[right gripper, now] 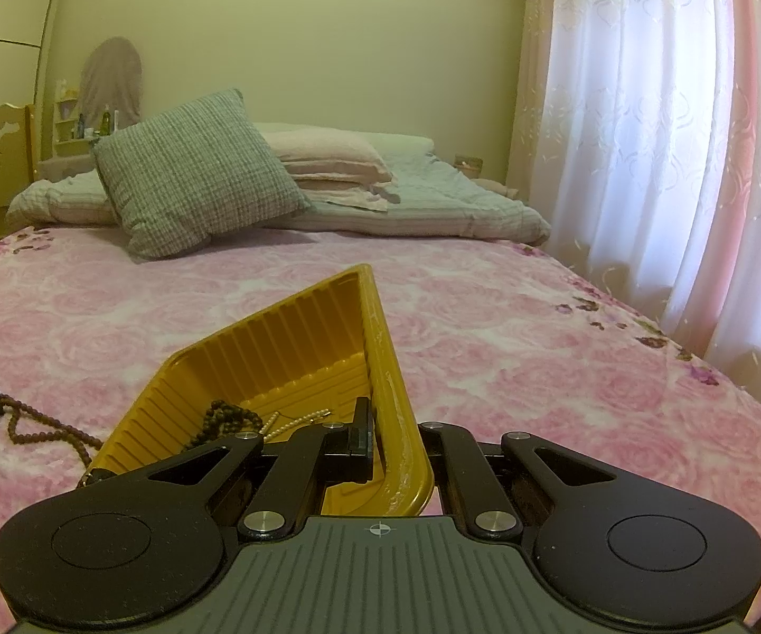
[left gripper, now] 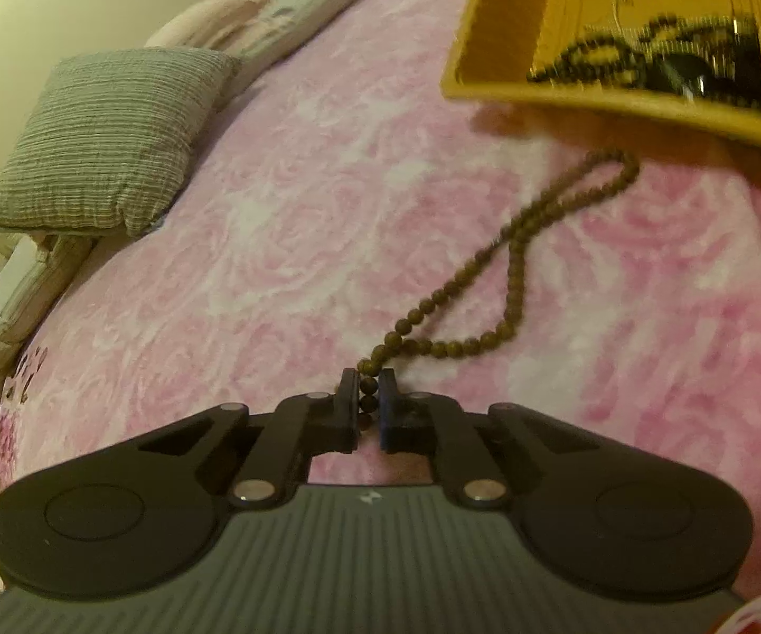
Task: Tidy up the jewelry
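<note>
On the bed: pink rose blanket (right gripper: 512, 317), grey cushion (right gripper: 190, 179) near the pillows.
Yellow tray (right gripper: 296, 338): tilted, one wall pinched by the right gripper (right gripper: 396, 438); dark beads (right gripper: 227, 417) and a pale chain inside.
Brown bead necklace (left gripper: 517, 243): trailing across the blanket toward the tray.
Left gripper (left gripper: 368, 396): jaws narrow, clamped on the necklace's end.
</note>
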A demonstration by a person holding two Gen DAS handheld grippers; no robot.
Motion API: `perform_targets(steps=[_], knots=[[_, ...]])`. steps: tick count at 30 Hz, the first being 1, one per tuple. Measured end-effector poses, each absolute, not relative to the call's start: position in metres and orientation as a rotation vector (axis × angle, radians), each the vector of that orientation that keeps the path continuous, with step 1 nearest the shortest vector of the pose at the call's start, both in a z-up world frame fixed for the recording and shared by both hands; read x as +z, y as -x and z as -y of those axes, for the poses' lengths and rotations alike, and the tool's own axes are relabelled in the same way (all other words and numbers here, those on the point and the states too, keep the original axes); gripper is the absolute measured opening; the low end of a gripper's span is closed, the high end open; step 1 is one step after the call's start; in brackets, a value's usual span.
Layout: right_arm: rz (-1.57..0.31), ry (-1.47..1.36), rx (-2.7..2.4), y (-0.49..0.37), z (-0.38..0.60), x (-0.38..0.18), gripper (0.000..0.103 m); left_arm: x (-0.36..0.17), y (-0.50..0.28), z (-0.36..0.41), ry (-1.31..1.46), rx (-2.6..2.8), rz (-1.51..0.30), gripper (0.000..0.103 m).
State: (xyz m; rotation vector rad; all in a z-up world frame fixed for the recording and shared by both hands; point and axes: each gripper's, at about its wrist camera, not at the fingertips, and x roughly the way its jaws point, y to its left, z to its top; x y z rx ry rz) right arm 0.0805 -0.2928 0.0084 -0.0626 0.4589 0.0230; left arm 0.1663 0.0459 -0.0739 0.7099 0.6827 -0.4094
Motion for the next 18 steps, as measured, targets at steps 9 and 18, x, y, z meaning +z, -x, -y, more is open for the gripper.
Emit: perform_targets(steps=[9,18], knots=[[-0.451,0.064,0.028,-0.080,0.289,0.011,0.006,-0.010,-0.159,-0.057,-0.499,-0.367,-0.617,0.006],[-0.445,0.064,0.039,-0.079,0.286,0.015,0.006,0.036,-0.160,-0.061,-0.310,-0.335,-0.601,0.006]])
